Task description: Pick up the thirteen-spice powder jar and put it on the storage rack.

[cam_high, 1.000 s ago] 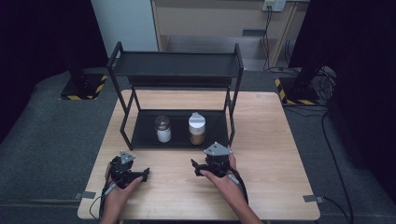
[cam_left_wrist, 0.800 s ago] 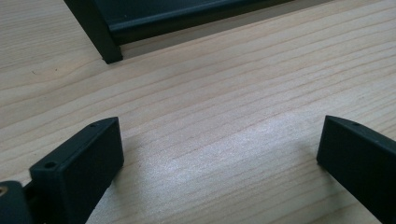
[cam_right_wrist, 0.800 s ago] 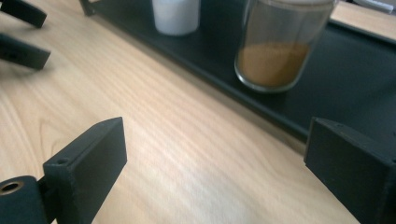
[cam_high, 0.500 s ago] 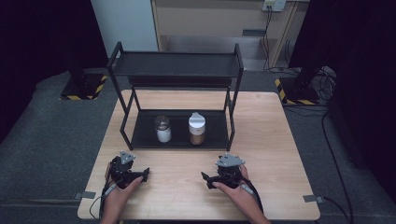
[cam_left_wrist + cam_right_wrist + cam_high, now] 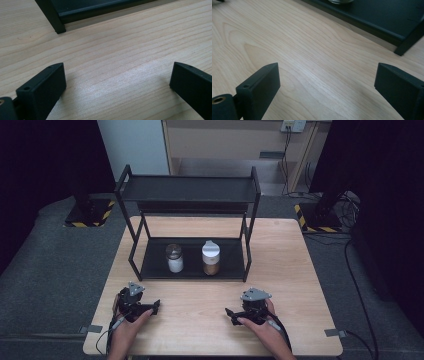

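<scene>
A black two-level rack (image 5: 187,190) stands at the middle of the wooden table (image 5: 285,250). Two jars sit side by side on its lower shelf. One is a glass jar of white powder (image 5: 174,258); the other has a white lid and brown contents (image 5: 210,257). My left gripper (image 5: 153,307) rests near the table's front left, open, its jaws pointing right. My right gripper (image 5: 230,314) rests near the front right, open, its jaws pointing left. In the left gripper view the gripper (image 5: 117,72) stands wide over bare wood. In the right gripper view the gripper (image 5: 327,72) does the same.
A rack leg (image 5: 53,20) and the lower shelf's edge (image 5: 100,8) lie ahead in the left gripper view. The right gripper view has the lower shelf (image 5: 374,15), a leg (image 5: 410,40) and a jar's base (image 5: 340,1). Grey carpet (image 5: 60,265) surrounds the table.
My right gripper has drawn back from the rack toward the table's front edge and shifted right. The left gripper has stayed put.
</scene>
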Available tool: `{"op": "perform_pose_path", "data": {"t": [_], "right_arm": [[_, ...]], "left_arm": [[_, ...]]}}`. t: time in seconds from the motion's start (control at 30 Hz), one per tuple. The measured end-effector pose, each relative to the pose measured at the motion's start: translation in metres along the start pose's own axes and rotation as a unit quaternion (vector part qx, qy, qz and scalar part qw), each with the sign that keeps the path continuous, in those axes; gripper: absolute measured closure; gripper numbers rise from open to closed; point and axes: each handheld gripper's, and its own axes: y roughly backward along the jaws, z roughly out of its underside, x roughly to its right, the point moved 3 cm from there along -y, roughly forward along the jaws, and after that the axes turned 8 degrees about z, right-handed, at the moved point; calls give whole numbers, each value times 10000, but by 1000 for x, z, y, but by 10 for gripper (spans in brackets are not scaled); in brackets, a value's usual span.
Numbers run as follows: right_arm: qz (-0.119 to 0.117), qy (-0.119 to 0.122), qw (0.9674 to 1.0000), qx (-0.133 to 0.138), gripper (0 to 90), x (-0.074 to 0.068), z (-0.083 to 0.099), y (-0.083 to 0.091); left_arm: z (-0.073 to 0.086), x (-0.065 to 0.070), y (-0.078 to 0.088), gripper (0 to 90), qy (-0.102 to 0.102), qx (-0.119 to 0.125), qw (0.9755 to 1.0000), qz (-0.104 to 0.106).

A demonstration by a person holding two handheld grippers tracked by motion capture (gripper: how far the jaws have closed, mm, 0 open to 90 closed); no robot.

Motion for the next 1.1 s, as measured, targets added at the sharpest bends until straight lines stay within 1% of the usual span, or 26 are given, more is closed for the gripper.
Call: {"op": "perform_pose_path", "data": {"t": [0.03, 0.17, 0.23, 0.33, 0.43, 0.63, 1.1], "right_arm": [[24, -19, 10000, -40, 70, 0, 0, 0], [-2, -35, 9998, -190, 66, 1, 1, -1], [-2, -40, 9998, -191, 66, 1, 1, -1], [-4, -21, 9994, -343, 59, 1, -2, -2], [23, -52, 9988, -493, 61, 2, -5, -4], [86, 6, 9986, -527, 54, 1, -7, -5], [59, 21, 9985, -537, 43, 1, -7, -6]], "left_arm": [[0, 0, 0, 0, 0, 0, 10000, 0], [0, 0, 0, 0, 0, 1, 10000, 0], [0, 0, 0, 0, 0, 0, 10000, 0], [0, 0, 0, 0, 0, 0, 10000, 1], [0, 0, 0, 0, -1, 0, 10000, 0], [0, 0, 0, 0, 0, 0, 10000, -1], [0, 0, 0, 0, 1, 2, 10000, -2]]}}
